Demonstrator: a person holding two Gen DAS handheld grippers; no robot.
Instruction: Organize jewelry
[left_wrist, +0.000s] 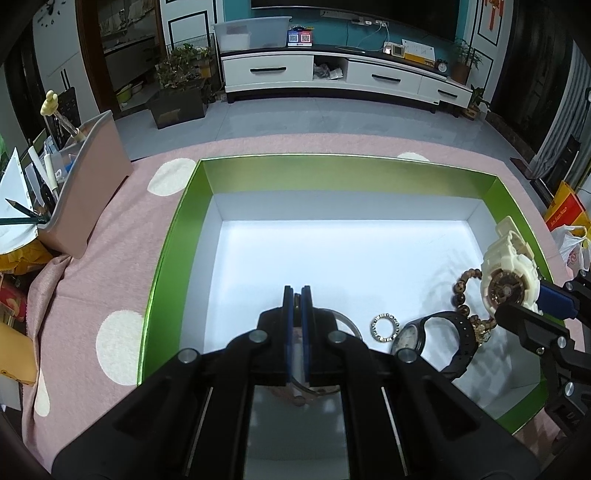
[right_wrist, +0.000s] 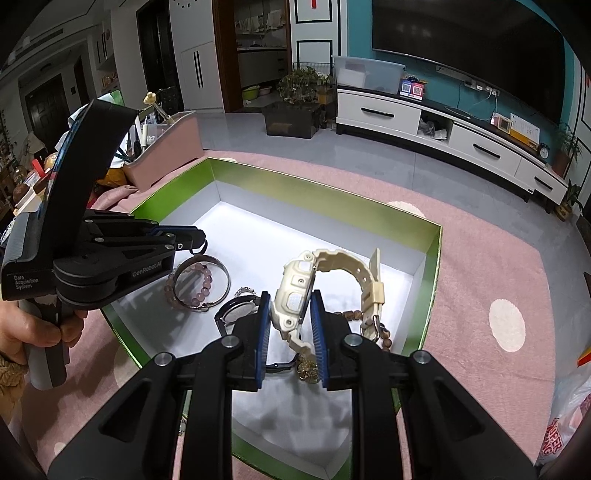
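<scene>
right wrist: pink dotted cloth (right_wrist: 480, 258), tiled floor (right_wrist: 369, 155)

Cream watch (right_wrist: 295, 291) is held on edge above the green-walled white box (right_wrist: 432, 251); black watch (left_wrist: 439, 339), sparkly ring (left_wrist: 385, 327), brown beads (left_wrist: 461, 291), silver bangle (right_wrist: 201, 282) and pink beads (right_wrist: 205, 291) lie inside.

Items showing: one green-rimmed box (right_wrist: 432, 254). Two wristwatches are lying within it: one cream (right_wrist: 295, 291), one black (right_wrist: 236, 312). Two beaded bracelets are showing: one pink (right_wrist: 205, 288), one brown (left_wrist: 460, 291). One metal bangle (right_wrist: 221, 271) and one small sparkling ring (left_wrist: 385, 328) are also counting.
</scene>
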